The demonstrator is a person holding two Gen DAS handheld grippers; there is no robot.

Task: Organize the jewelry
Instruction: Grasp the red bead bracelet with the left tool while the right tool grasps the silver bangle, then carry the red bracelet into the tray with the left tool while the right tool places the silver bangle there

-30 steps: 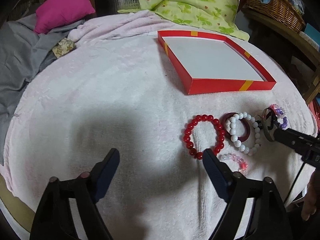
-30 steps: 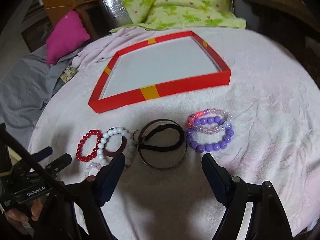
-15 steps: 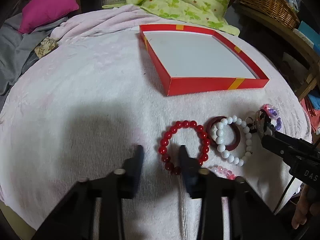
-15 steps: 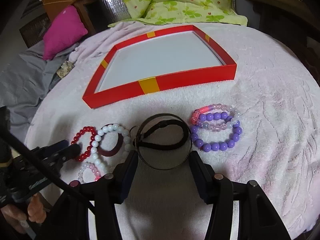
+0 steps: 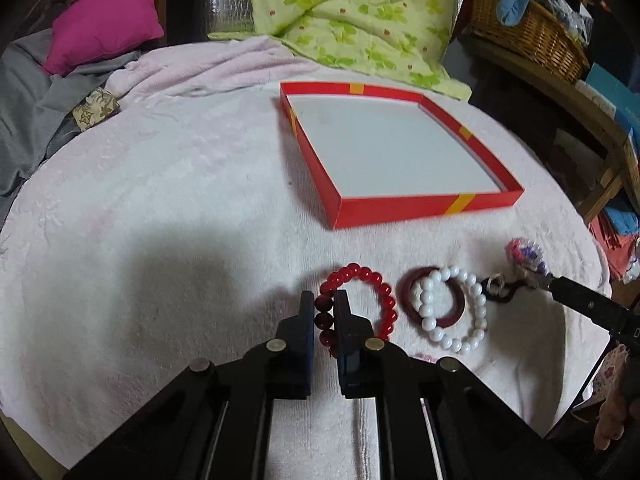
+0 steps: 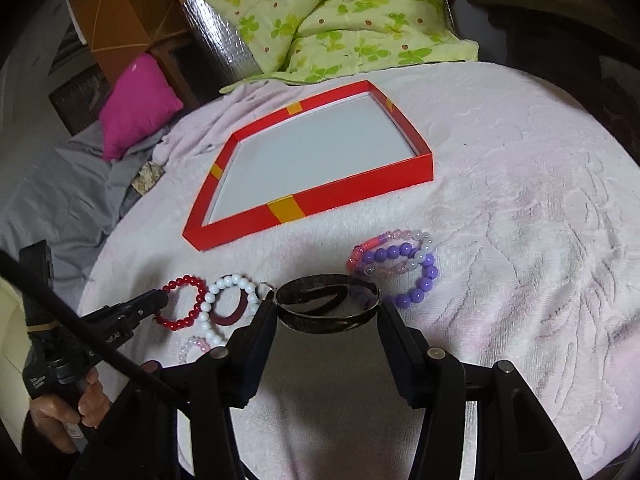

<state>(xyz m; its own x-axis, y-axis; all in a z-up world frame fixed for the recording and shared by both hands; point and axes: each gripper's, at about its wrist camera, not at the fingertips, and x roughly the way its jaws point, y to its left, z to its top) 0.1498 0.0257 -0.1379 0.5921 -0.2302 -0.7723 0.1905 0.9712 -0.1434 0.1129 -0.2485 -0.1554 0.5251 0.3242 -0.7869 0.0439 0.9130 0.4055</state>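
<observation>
I see glossy red beads (image 5: 362, 285), a shiny dark metal bangle (image 6: 326, 308), a matt red cardboard tray (image 5: 404, 209), a plush pink blanket (image 5: 160, 208) and a woven wicker basket (image 5: 532, 36).

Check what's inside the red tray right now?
The red tray shows only a bare white floor in both views; no jewelry is in it. The strip just behind its near wall is hidden.

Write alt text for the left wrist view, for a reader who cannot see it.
The left gripper is closing its black fingers on the near side of a red beaded bracelet lying on a pale pink plush blanket. Right of it, a white beaded bracelet overlaps a dark red ring bangle. Behind them sits an empty shallow red box with a white floor.
</observation>
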